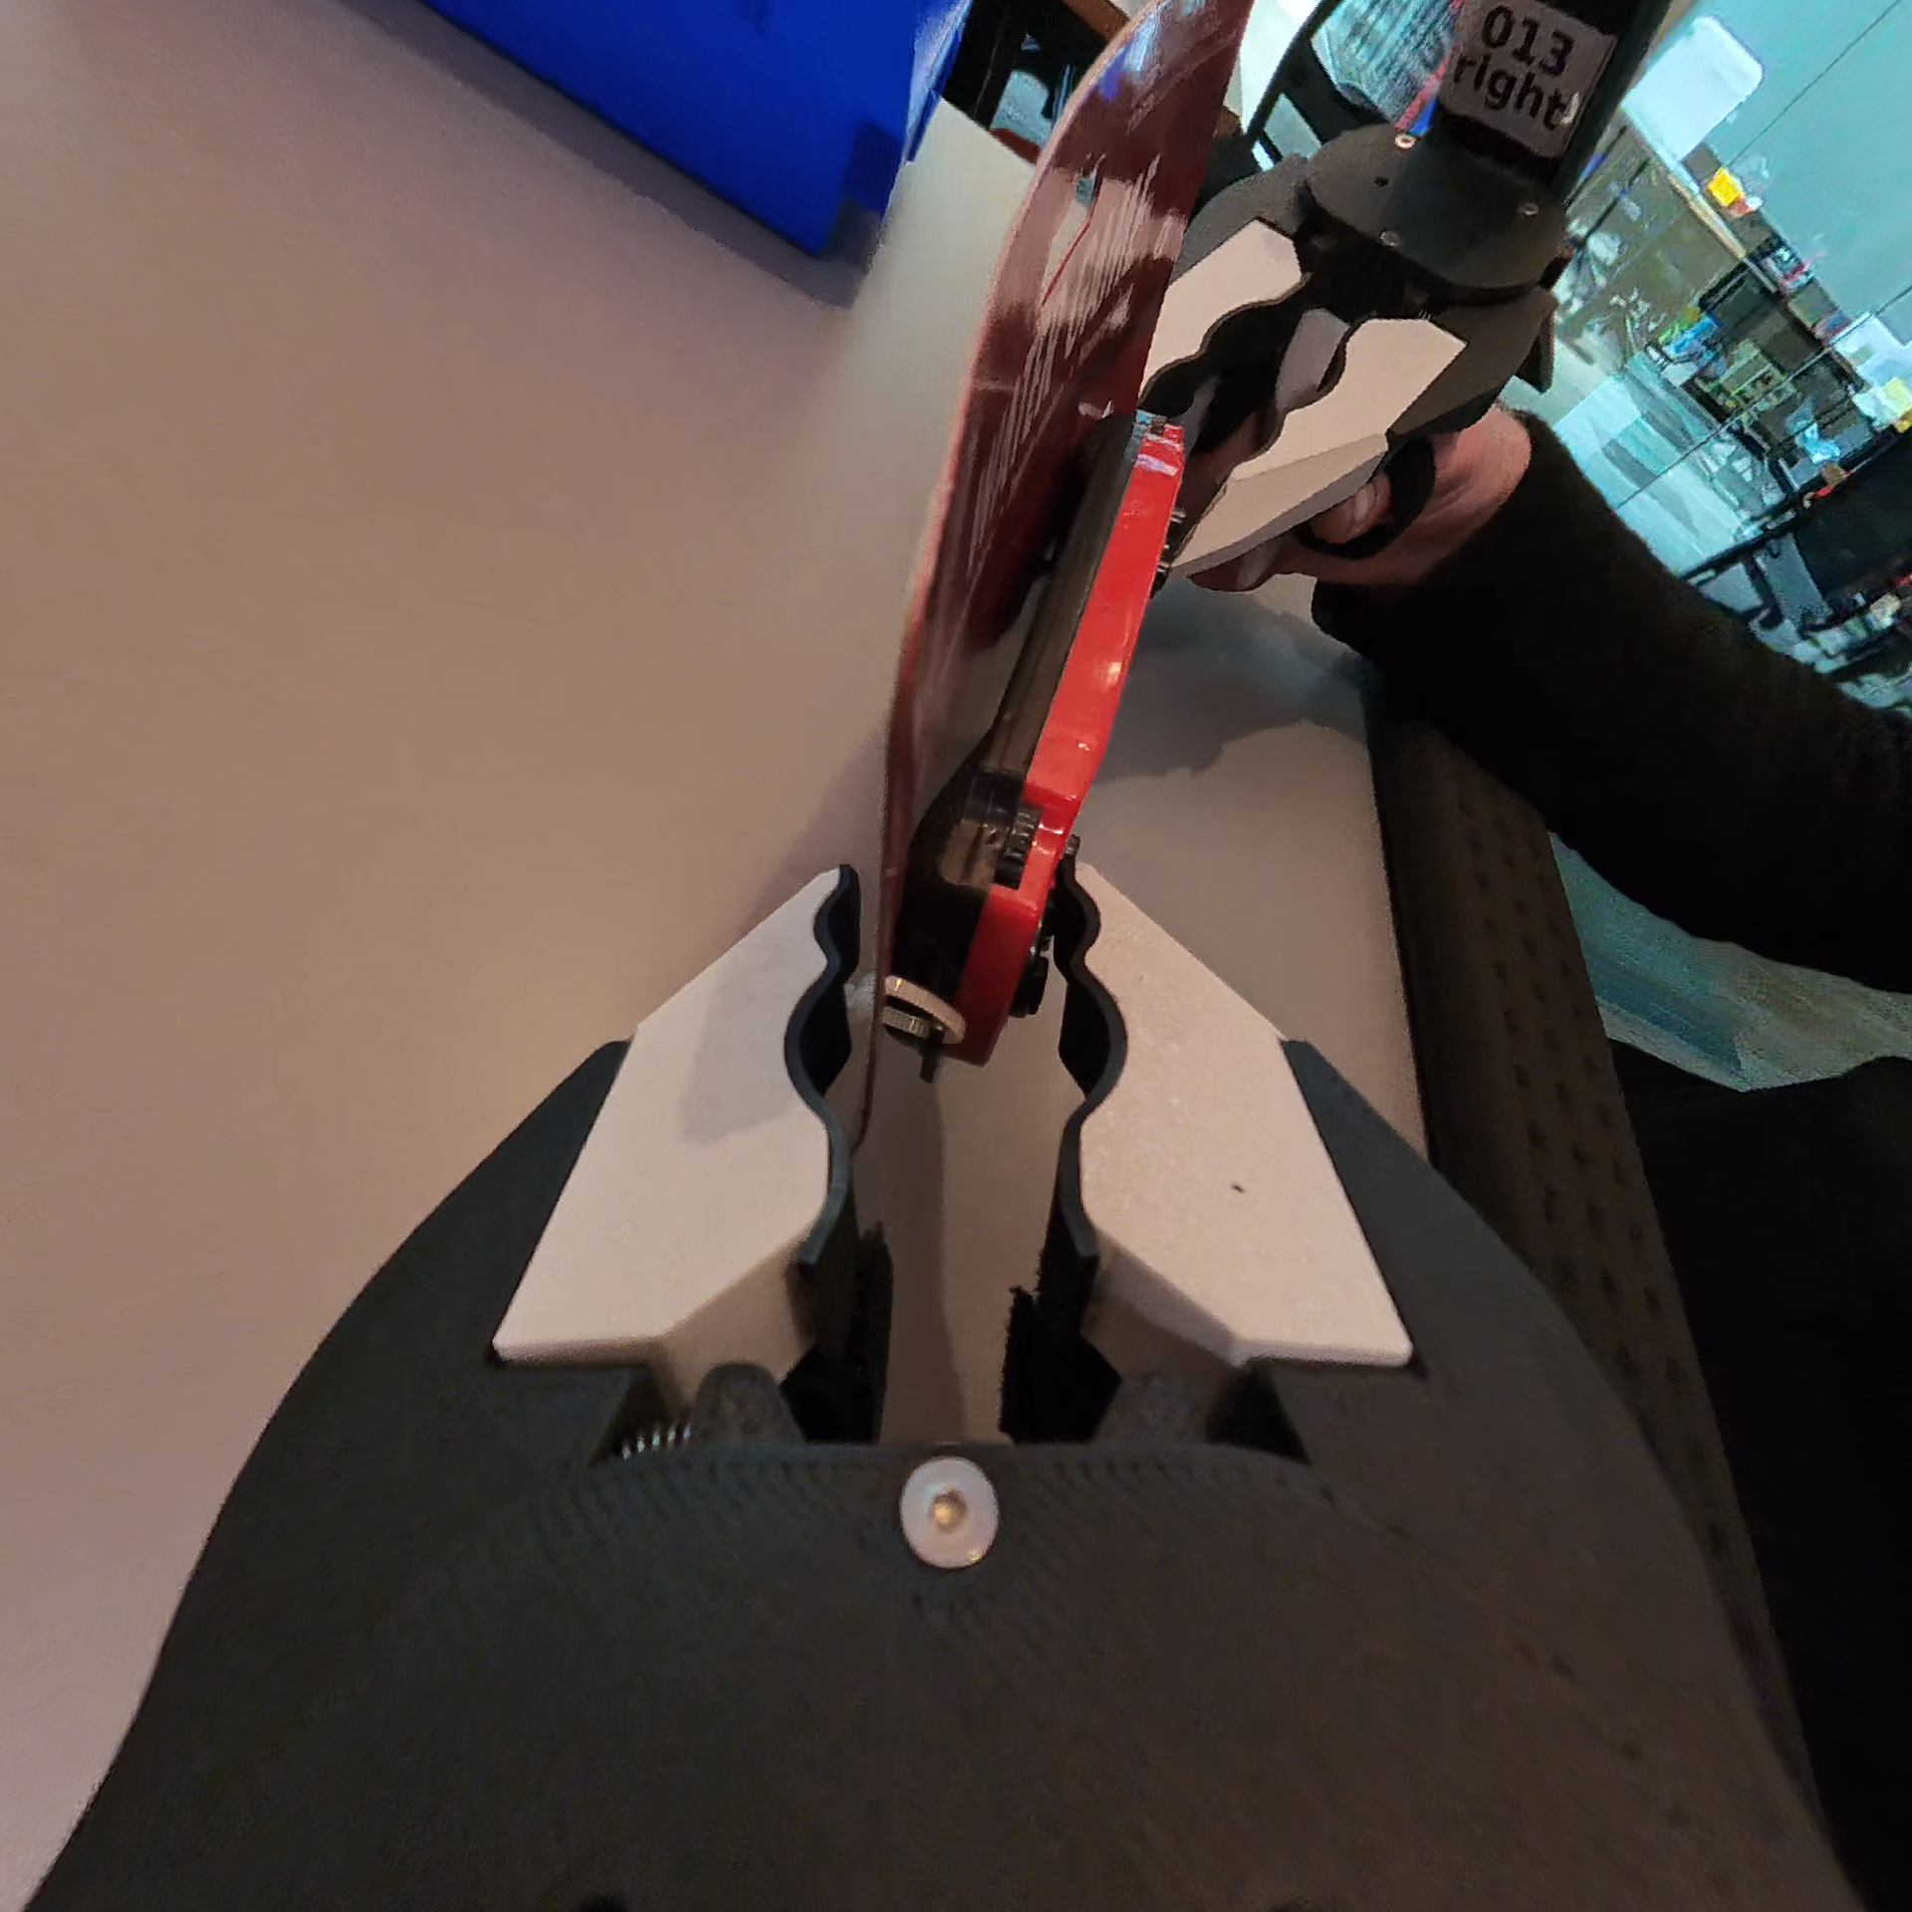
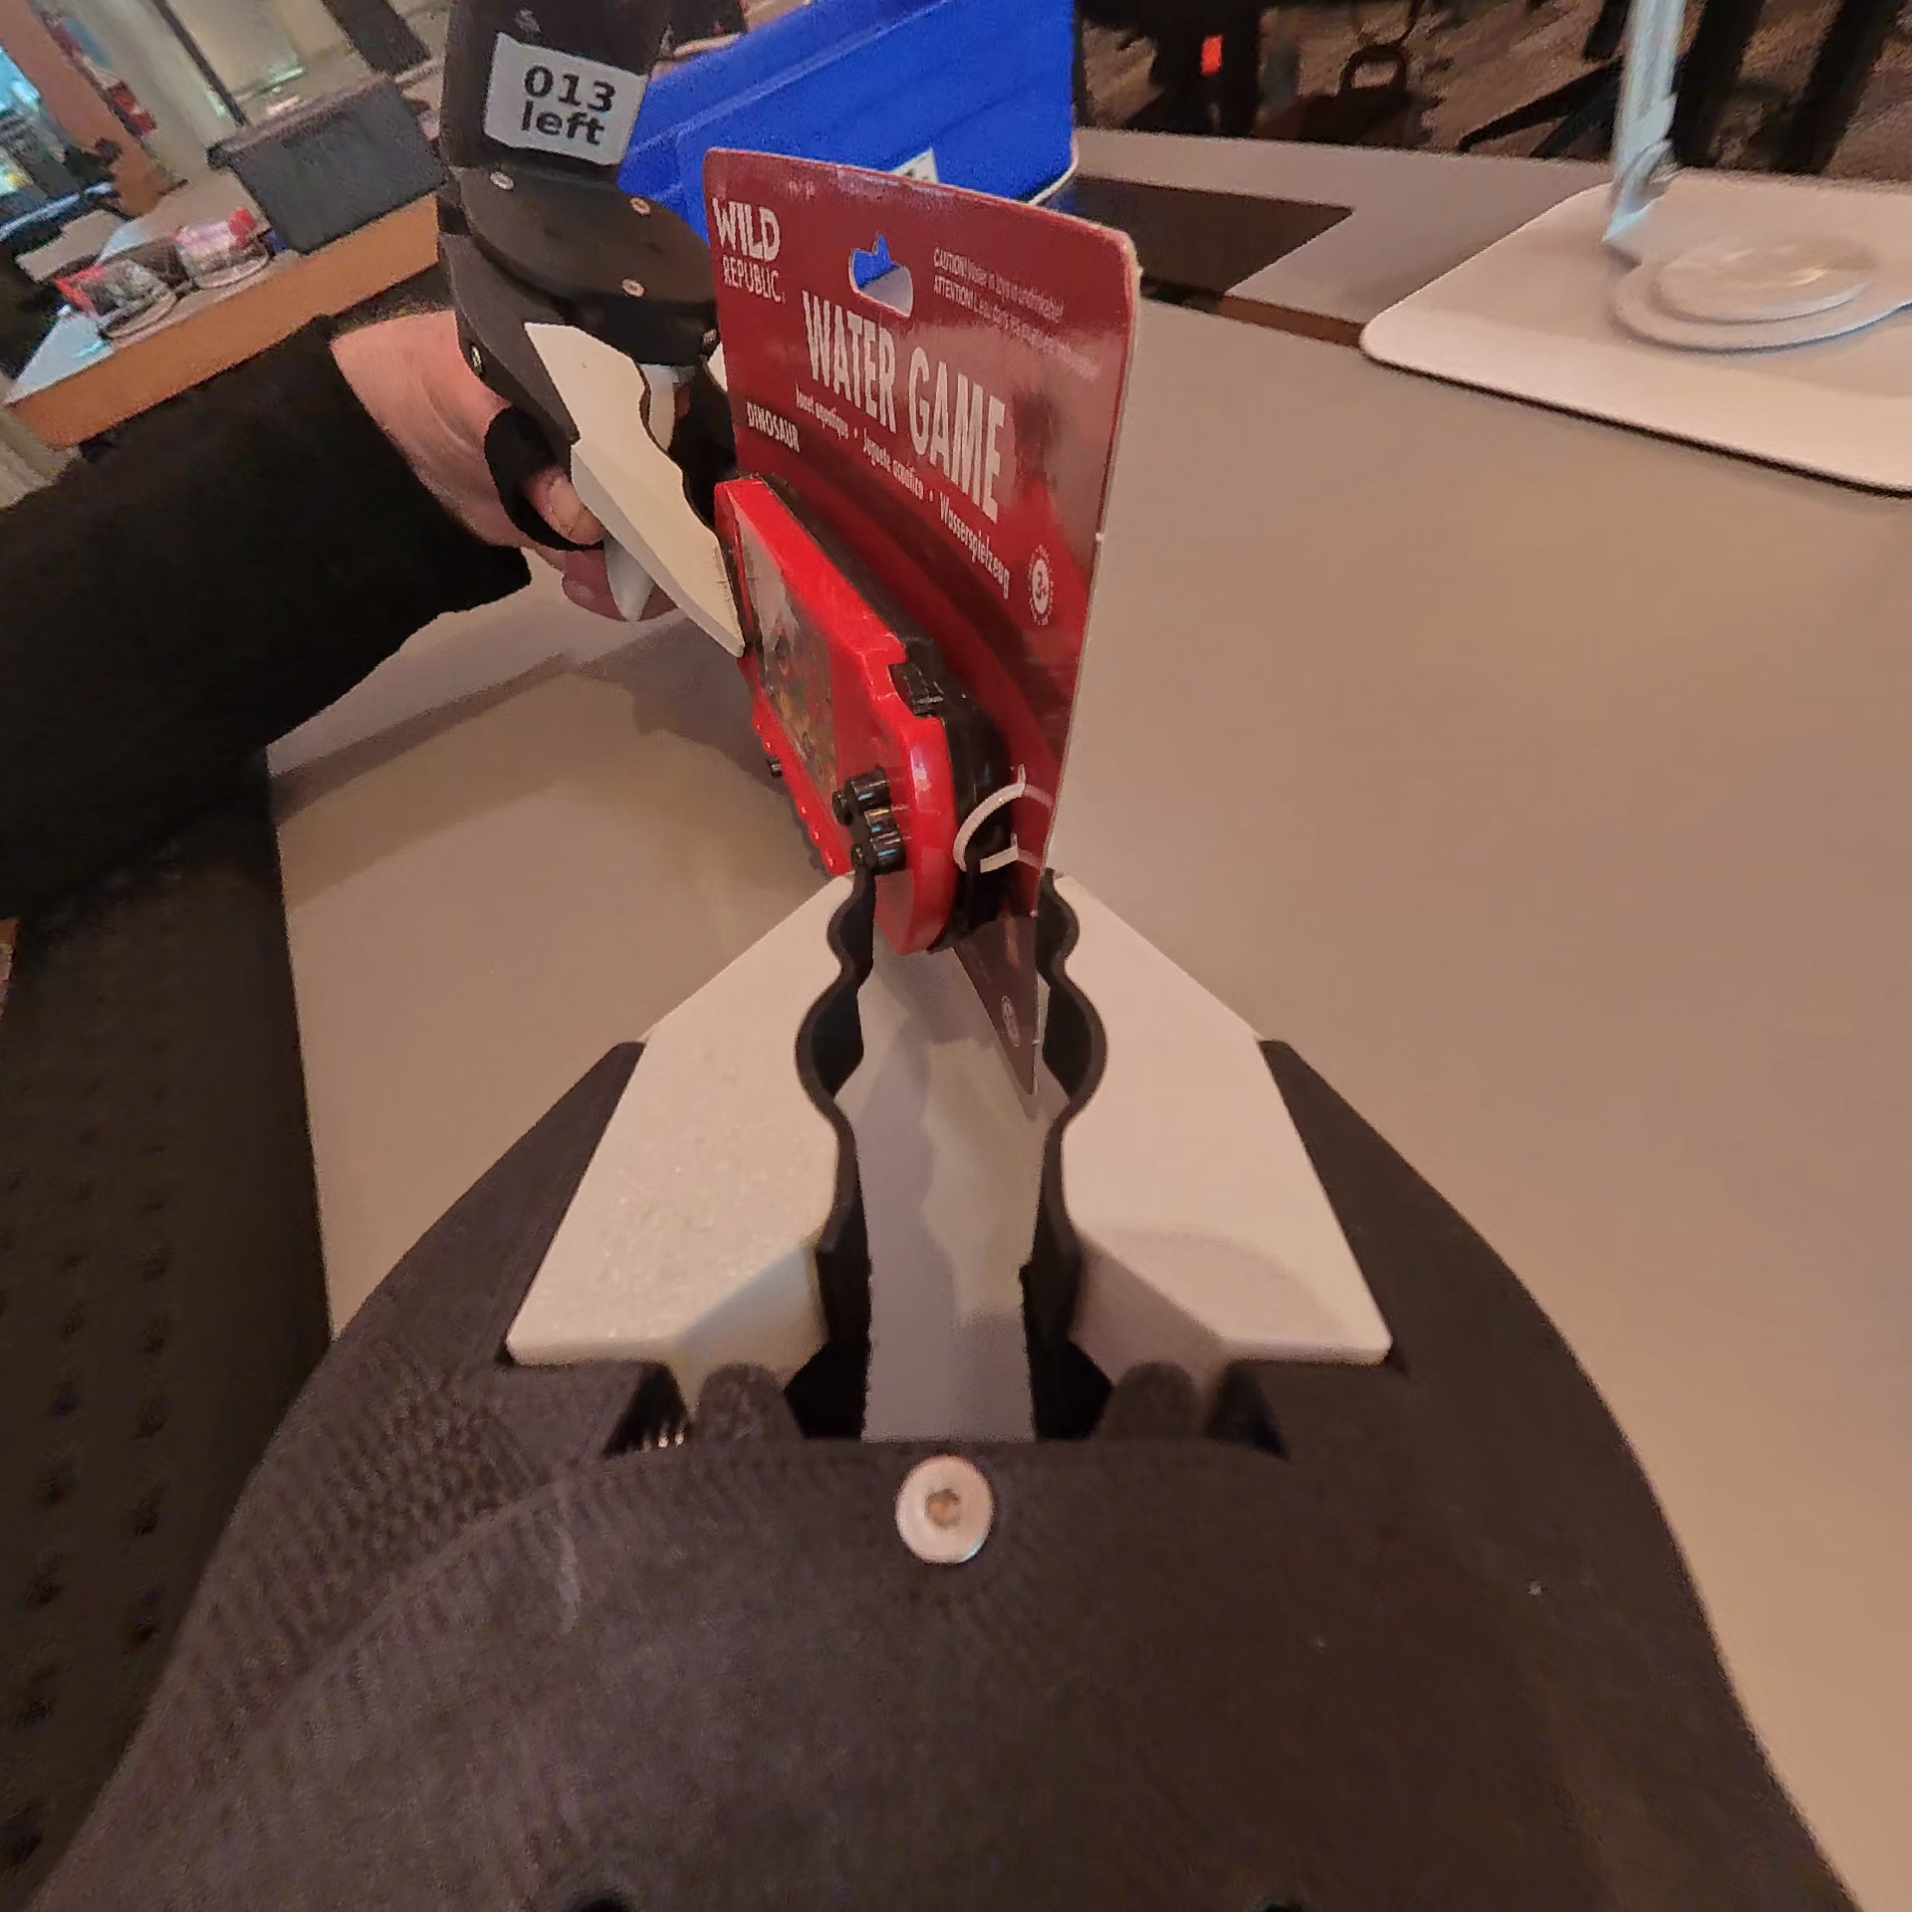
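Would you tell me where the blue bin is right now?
The blue bin sits at the far side of the grey table, behind the red carded toy in the right wrist view; in the left wrist view it is upper left.

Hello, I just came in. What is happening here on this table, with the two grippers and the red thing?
A person holds a two-finger gripper in each hand, and both grip one red handheld toy that is tied to a dark red backing card. The left gripper clamps one end of it, and the right gripper clamps the opposite end. The package stands on edge above the pale table. A blue bin sits farther back.
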